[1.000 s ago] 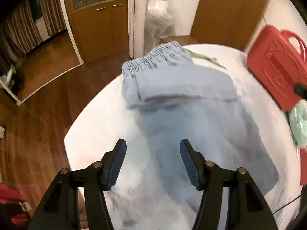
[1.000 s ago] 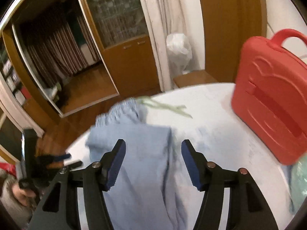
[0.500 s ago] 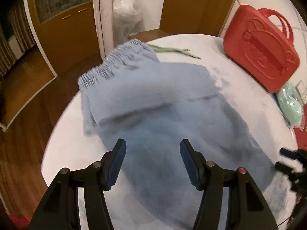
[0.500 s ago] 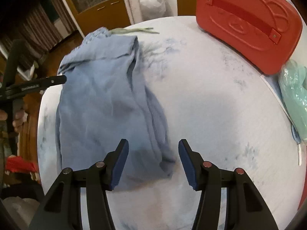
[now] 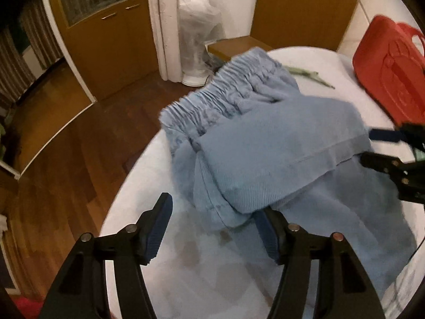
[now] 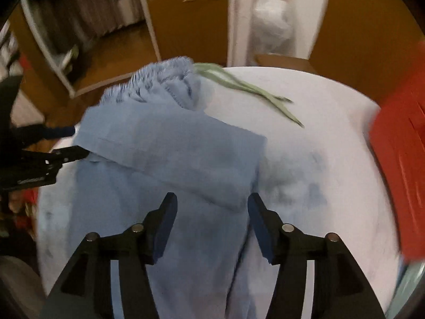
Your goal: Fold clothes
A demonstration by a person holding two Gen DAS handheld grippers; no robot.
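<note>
Blue cotton trousers (image 5: 279,159) lie half-folded on the white tabletop (image 6: 318,138). Left tongs (image 5: 212,228) and right tongs (image 6: 211,226) gape empty at the hem corners; next, grip both.

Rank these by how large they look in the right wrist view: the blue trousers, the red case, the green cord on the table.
1. blue trousers, covering most of the table's left side.
2. red case, cut off by the frame edge and blurred, so its full size is unsure.
3. green cord, a thin strip.

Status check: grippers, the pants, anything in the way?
Left gripper and right gripper: jaws open, holding nothing. Blue pants on white table, hem folded toward waistband. Red case alongside, apart.
</note>
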